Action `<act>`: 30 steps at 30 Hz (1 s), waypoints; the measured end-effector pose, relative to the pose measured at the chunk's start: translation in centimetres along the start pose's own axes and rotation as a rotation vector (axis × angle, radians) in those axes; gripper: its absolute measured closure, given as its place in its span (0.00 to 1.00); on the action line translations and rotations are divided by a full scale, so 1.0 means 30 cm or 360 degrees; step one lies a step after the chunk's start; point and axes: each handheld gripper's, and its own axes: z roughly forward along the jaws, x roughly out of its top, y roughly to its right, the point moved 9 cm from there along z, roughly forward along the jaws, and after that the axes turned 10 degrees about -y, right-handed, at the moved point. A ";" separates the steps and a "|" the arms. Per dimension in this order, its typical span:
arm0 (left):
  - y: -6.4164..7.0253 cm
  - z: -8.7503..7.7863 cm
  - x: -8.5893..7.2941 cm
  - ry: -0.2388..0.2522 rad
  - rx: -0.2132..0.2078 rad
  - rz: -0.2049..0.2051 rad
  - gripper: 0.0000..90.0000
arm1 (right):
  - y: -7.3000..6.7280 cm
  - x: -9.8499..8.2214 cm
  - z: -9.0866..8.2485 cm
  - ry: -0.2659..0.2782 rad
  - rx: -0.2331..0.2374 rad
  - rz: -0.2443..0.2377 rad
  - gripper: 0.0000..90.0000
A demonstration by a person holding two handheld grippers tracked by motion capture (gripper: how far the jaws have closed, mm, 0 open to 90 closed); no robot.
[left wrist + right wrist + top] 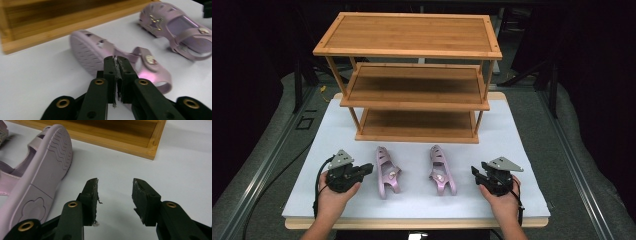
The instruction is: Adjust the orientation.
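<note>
Two pink sandals lie on their sides on the white table top, the left sandal (386,171) and the right sandal (442,169), side by side in front of the shelf. My left gripper (368,169) rests just left of the left sandal (110,57), jaws shut with nothing between them. The other sandal (180,32) lies beyond it in the left gripper view. My right gripper (475,173) sits to the right of the right sandal (37,180), whose ridged sole faces it; its jaws stand open and empty over the bare white surface.
A three-tier bamboo shelf rack (412,50) stands at the back of the white board (522,150), its bottom shelf (130,142) just beyond the sandals. Dark floor and metal rails surround the table.
</note>
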 end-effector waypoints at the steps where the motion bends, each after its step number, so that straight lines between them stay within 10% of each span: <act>1: 0.000 0.000 0.000 0.0000 0.0000 0.0000 0.97 | 0.000 0.000 0.000 0.0000 0.0000 0.0000 0.62; 4: 0.049 0.048 0.001 -0.0060 -0.0058 0.0070 0.98 | 0.008 -0.008 0.018 -0.0037 -0.0006 0.0015 0.62; 13: 0.037 0.035 -0.028 -0.0099 0.0084 0.0125 0.99 | 0.009 -0.025 -0.001 -0.0044 0.0014 0.0008 0.60; 24: -0.113 0.005 -0.211 -0.0279 0.0132 -0.0126 0.98 | 0.004 -0.029 0.012 -0.0052 0.0043 0.0039 0.60; 30: -0.146 -0.039 -0.227 -0.0236 0.0158 -0.0205 0.83 | -0.003 -0.023 0.010 -0.0042 0.0047 0.0032 0.59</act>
